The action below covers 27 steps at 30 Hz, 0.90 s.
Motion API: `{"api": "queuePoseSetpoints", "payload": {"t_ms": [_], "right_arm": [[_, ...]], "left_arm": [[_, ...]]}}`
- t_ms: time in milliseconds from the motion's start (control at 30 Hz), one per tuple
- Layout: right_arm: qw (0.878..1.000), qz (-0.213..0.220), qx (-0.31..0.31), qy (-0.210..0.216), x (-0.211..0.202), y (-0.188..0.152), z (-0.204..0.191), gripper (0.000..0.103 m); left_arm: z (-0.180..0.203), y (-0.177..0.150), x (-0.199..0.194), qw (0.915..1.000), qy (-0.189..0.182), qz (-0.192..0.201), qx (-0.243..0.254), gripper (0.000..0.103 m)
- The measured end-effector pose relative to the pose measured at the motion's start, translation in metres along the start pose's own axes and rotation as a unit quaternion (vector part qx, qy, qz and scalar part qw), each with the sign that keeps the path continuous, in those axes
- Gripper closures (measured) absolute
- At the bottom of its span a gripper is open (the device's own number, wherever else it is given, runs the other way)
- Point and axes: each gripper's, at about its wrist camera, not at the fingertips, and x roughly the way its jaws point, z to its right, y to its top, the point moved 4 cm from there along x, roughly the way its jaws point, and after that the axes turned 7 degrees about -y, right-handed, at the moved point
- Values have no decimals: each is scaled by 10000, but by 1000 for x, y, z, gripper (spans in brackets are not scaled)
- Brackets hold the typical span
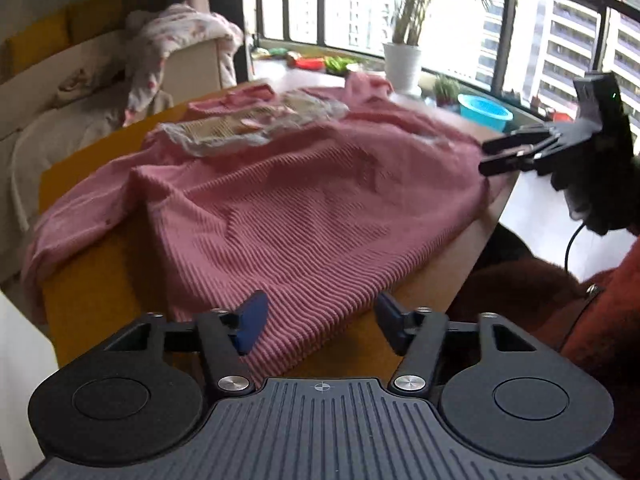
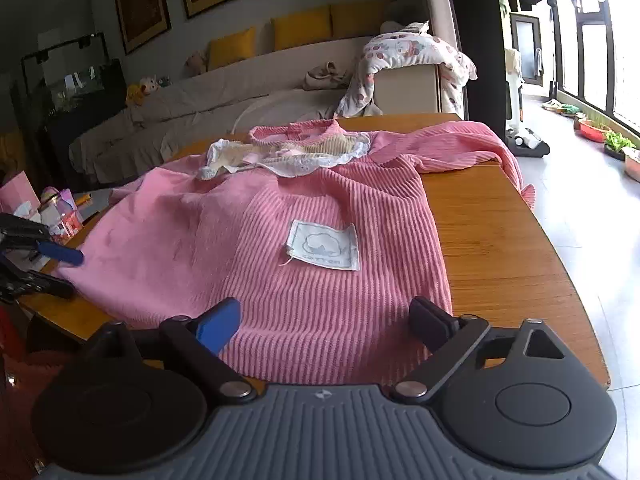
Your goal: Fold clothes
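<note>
Since the pink ribbed sweater (image 2: 304, 264) is lying spread out on the wooden table (image 2: 508, 240) with its hem toward me, I'd say I'm right at the start of a fold, lining up to grab the bottom edge. One sleeve (image 2: 452, 146) trails off the far right side of the table, and the other sleeve (image 1: 76, 220) droops over the left edge, so nothing looks folded in yet as far as I can tell.

My left gripper (image 1: 320, 326) sits over the hem's left corner with its jaws partly apart and cloth lying under the gap, but the pads aren't pinching anything. My right gripper (image 2: 324, 322) is spread wide over the hem too, nothing held. So both are loose right now.

Next move, I reckon: dip both down, nip the hem at each corner, then carry it up toward the lace collar (image 2: 288, 158). The knit looks floppy, so both grabs should land about level or the fold will go crooked. Sleeves probably want tucking in first, honestly.

Count:
- one sweater, two sleeves
- one collar
- one white cotton label (image 2: 324, 246) on the body
- two grippers
- one table
</note>
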Motion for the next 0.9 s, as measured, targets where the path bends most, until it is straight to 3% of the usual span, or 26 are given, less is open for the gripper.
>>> {"api": "queuePoseSetpoints", "payload": {"t_ms": [100, 133, 167, 233, 367, 467, 533, 600, 667, 733, 800, 900], "right_arm": [[10000, 21, -4, 36, 1, 0, -2, 5], [10000, 26, -5, 48, 1, 0, -2, 4], [10000, 33, 9, 63, 1, 0, -2, 4], [9999, 48, 94, 115, 1, 0, 0, 3], [9990, 79, 359, 257, 0, 1, 6, 3], [9982, 78, 503, 320, -1, 1, 9, 3], [9979, 24, 586, 287, -2, 2, 10, 3], [9967, -10, 759, 274, -6, 5, 12, 3], [9943, 144, 1007, 327, -14, 11, 18, 3], [9899, 370, 1286, 458, -23, 19, 24, 3], [9826, 523, 1614, 750, -28, 27, 26, 3], [9738, 388, 1885, 1211, -25, 28, 22, 3]], "left_arm": [[-2, -4, 9, 9999, 86, -74, 104, 48], [-2, -2, 8, 9999, 107, -72, 114, 56], [-4, -1, 6, 9998, 139, -43, 99, 74], [-10, 3, -2, 9998, 145, 124, -104, 89], [-24, 11, -28, 9950, -221, 577, -783, 91], [-22, 3, -38, 9929, -470, 534, -957, 91], [-19, -9, -40, 9920, -624, 351, -1035, 85], [-17, -20, -43, 9909, -728, 242, -1102, 69], [-19, -20, -49, 9882, -822, 456, -1205, 45], [-21, -18, -56, 9847, -907, 718, -1306, 41], [-22, -10, -57, 9743, -1281, 1088, -1498, 38], [-21, 0, -48, 9564, -1931, 1380, -1700, 22]]}}
